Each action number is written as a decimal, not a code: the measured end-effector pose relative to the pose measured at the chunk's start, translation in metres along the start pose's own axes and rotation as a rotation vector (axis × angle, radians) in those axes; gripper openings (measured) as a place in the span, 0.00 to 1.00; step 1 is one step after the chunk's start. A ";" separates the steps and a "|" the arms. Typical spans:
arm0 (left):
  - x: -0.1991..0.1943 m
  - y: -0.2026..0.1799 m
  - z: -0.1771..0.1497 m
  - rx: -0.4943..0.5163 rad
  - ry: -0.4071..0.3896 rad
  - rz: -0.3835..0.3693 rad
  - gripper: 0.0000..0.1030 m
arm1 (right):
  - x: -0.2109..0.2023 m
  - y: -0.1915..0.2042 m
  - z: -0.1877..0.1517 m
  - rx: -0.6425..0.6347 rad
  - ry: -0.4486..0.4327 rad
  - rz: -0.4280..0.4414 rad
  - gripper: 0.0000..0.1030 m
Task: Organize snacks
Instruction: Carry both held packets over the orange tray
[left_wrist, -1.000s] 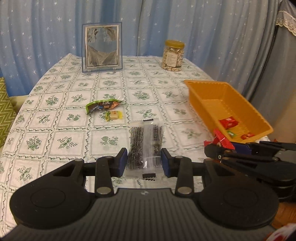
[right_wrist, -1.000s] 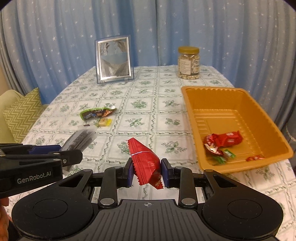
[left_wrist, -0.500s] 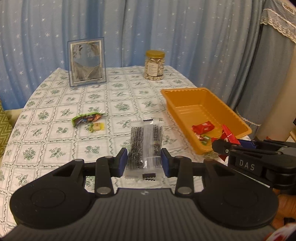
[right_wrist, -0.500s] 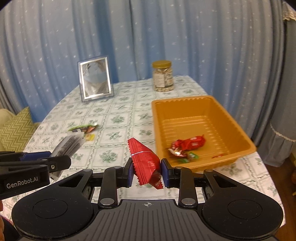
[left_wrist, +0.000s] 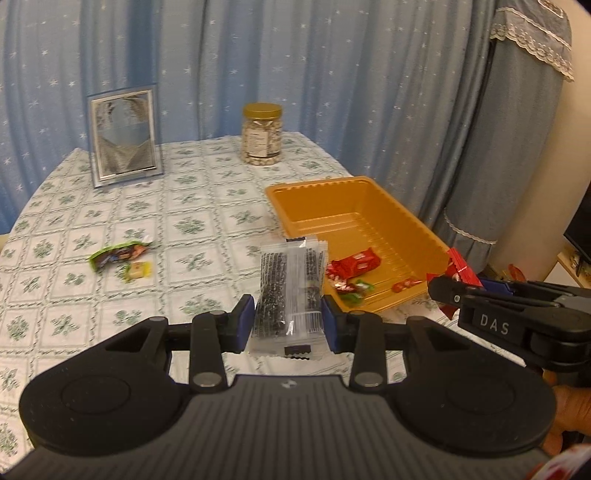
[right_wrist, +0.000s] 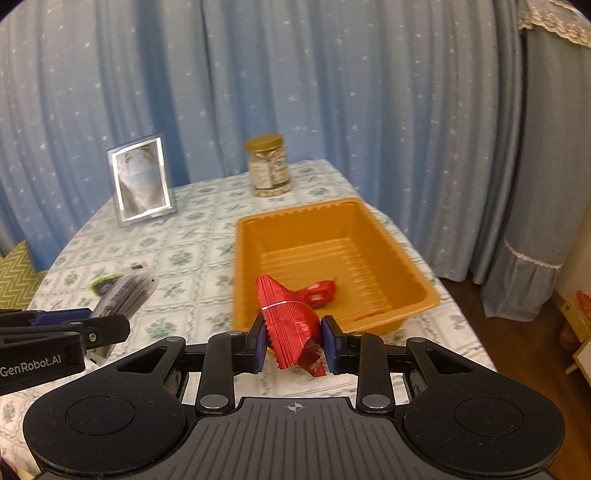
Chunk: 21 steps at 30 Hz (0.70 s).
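My left gripper (left_wrist: 288, 323) is shut on a clear packet of dark snack sticks (left_wrist: 290, 291), held above the table in front of the orange tray (left_wrist: 354, 195). My right gripper (right_wrist: 291, 343) is shut on a red snack packet (right_wrist: 290, 321), held above the tray's near edge (right_wrist: 325, 326). The tray holds a red wrapper (left_wrist: 356, 264) and several small candies (left_wrist: 354, 288). A green wrapper (left_wrist: 118, 253) and a yellow candy (left_wrist: 138, 269) lie on the tablecloth at the left. The right gripper (left_wrist: 458, 291) shows at the right of the left wrist view.
A photo frame (left_wrist: 123, 134) and a jar with a gold lid (left_wrist: 262, 134) stand at the table's far side. Blue curtains hang behind. The floral tablecloth (left_wrist: 207, 221) covers the round table. The table edge drops to a wooden floor (right_wrist: 517, 332) on the right.
Both grippers have lifted and moved right toward the tray with their packets held. The tray now sits closer under both views.
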<state>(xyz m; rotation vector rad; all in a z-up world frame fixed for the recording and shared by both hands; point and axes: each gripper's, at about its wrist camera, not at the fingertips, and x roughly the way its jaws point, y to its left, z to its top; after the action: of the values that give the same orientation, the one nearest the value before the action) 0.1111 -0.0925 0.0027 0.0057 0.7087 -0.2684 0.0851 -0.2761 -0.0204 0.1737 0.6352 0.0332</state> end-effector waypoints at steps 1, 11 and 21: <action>0.003 -0.003 0.002 0.004 0.001 -0.006 0.34 | 0.001 -0.004 0.001 0.005 0.000 -0.007 0.30; 0.041 -0.027 0.017 0.024 0.025 -0.054 0.34 | 0.014 -0.034 0.010 0.029 0.003 -0.054 0.30; 0.081 -0.040 0.038 0.018 0.029 -0.082 0.34 | 0.044 -0.053 0.026 0.036 0.009 -0.076 0.30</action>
<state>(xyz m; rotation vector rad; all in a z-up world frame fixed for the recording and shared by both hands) 0.1843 -0.1538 -0.0169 -0.0026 0.7359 -0.3534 0.1350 -0.3286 -0.0350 0.1838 0.6508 -0.0502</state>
